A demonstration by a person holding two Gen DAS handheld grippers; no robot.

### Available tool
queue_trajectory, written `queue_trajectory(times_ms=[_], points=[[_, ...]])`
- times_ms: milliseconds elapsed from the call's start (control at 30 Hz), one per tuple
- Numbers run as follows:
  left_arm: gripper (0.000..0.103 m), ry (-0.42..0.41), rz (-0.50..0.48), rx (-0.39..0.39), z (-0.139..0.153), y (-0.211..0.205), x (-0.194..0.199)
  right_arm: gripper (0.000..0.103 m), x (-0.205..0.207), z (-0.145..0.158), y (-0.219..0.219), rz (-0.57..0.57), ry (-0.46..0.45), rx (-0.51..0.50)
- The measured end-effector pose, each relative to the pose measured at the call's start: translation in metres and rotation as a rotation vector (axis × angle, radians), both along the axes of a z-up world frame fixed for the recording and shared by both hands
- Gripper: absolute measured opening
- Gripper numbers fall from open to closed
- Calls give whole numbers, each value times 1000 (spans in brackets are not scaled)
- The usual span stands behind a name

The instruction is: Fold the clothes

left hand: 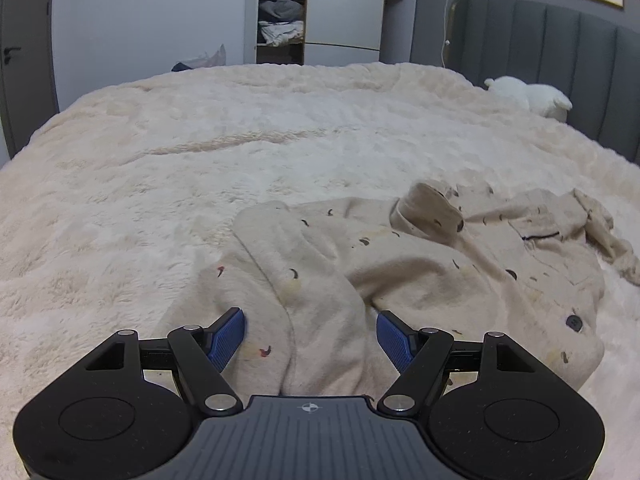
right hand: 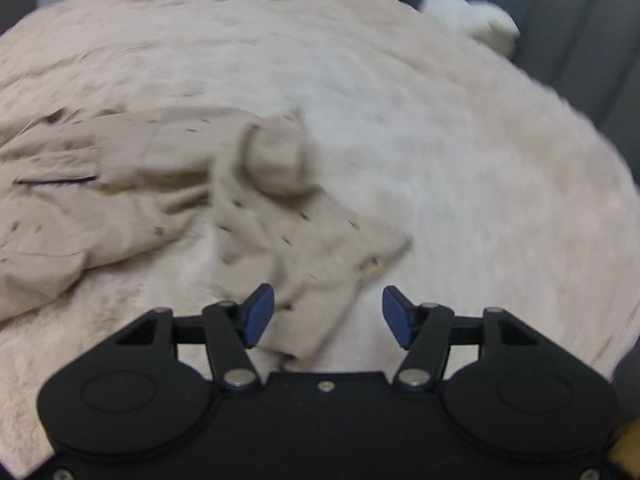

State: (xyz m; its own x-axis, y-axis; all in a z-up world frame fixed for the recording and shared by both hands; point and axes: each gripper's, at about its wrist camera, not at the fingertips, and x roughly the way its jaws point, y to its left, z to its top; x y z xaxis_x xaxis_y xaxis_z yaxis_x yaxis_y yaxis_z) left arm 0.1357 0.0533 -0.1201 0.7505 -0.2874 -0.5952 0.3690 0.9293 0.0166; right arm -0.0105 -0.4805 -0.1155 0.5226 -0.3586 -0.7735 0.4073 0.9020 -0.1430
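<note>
A beige patterned pyjama top (left hand: 420, 276) with dark buttons lies crumpled on the cream fleece bedspread (left hand: 224, 152). My left gripper (left hand: 310, 328) is open, its blue pads straddling the garment's near hem, low over the cloth. In the right wrist view the same top (right hand: 132, 184) spreads to the left, and a sleeve with a rolled cuff (right hand: 276, 160) runs down toward my right gripper (right hand: 328, 312). That gripper is open, with the sleeve's end lying between its pads. The right wrist view is motion-blurred.
A white plush toy (left hand: 528, 96) sits by the grey padded headboard (left hand: 560, 52) at the back right. An open shelf with folded laundry (left hand: 280, 20) stands beyond the bed. A door (left hand: 20, 60) is at the far left.
</note>
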Motion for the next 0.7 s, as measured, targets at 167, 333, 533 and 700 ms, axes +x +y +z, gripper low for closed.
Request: queue_trajectory(times_ms=[167,333,533,700], points=[[70,-51,-14,53,-1,-14,1,59,-4,-14,-29,-81,-70,132],[70,-34,-16,63,-6,-23,11,56,-20,-35,-75,-298,-226,391],[71,-5,29,12,-6,-21,25,55,-45,-52,-98,-414,-380,612],[71,31,82,-11,-9,-20,36,54,-54,-71,-114,-503,-498,798]])
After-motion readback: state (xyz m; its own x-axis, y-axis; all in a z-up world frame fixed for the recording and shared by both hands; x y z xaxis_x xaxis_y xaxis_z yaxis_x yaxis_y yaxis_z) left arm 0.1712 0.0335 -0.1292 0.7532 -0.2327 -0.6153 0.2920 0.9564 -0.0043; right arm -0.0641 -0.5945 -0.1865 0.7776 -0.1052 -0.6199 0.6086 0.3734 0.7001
